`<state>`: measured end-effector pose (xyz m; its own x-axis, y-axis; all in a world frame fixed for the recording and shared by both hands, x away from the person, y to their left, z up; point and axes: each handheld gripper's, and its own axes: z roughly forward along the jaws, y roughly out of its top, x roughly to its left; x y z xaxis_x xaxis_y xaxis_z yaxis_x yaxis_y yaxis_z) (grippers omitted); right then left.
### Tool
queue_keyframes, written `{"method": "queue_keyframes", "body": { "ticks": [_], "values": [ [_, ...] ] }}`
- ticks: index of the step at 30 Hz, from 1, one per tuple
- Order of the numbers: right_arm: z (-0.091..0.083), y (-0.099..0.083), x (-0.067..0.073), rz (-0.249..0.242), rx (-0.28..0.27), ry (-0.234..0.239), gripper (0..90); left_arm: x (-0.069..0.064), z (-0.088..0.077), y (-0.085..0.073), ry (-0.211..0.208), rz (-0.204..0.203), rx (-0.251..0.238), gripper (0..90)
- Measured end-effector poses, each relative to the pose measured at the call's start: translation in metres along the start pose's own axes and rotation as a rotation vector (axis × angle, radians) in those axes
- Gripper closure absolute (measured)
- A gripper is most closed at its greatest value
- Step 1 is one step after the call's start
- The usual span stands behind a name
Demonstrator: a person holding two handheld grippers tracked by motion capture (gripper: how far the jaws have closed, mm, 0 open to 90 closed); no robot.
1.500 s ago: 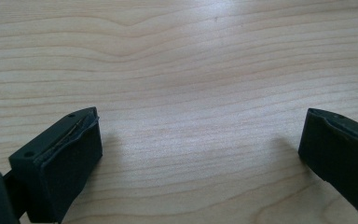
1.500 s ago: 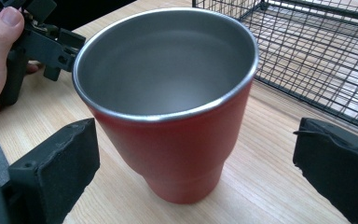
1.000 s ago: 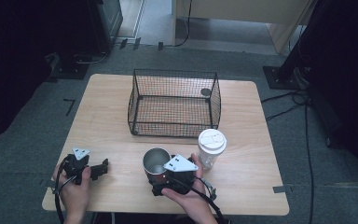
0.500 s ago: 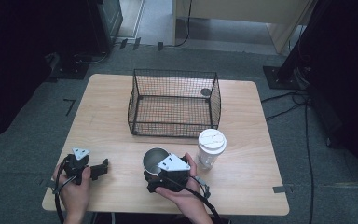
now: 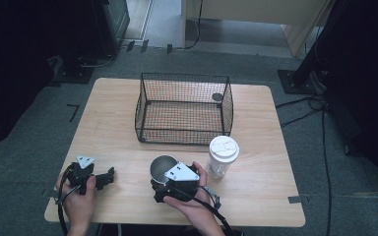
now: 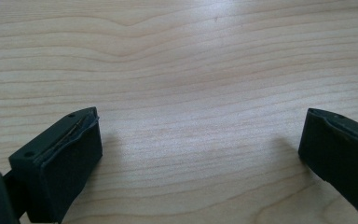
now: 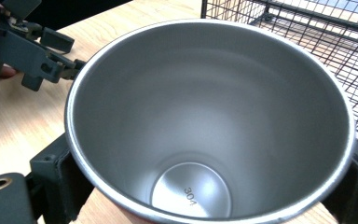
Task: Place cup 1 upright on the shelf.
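A steel cup (image 5: 162,166) stands upright on the wooden table (image 5: 256,196) near the front edge, its inside bare (image 7: 209,121). My right gripper (image 5: 161,173) reaches it from the near side. Its jaws have just been closing and now press on the cup's two sides (image 7: 207,186). My left gripper (image 5: 107,178) rests low over the table at the front left, open, with bare wood between its fingers (image 6: 200,149). It also appears beyond the cup's rim in the right gripper view (image 7: 37,51).
A paper cup with a white lid (image 5: 223,155) stands just right of the steel cup. Behind both stands a black wire basket (image 5: 182,135) with a small dark round thing (image 5: 217,97) at its back right corner. Cables trail off the table's front edge.
My right gripper has shifted slightly left and its jaws have come in against the steel cup. The left gripper has stayed put.
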<state>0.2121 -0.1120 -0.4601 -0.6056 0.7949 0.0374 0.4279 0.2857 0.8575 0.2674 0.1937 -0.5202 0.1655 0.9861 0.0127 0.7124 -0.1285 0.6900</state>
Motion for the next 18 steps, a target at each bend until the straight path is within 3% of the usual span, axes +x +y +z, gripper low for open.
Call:
{"method": "queue_keyframes", "body": {
  "ticks": [18],
  "values": [
    [-0.002, 0.021, -0.001, 0.017, -0.053, -0.005, 7.3, 0.0, 0.0, 0.0, 0.0, -0.001, 0.0, 0.0]
  ]
}}
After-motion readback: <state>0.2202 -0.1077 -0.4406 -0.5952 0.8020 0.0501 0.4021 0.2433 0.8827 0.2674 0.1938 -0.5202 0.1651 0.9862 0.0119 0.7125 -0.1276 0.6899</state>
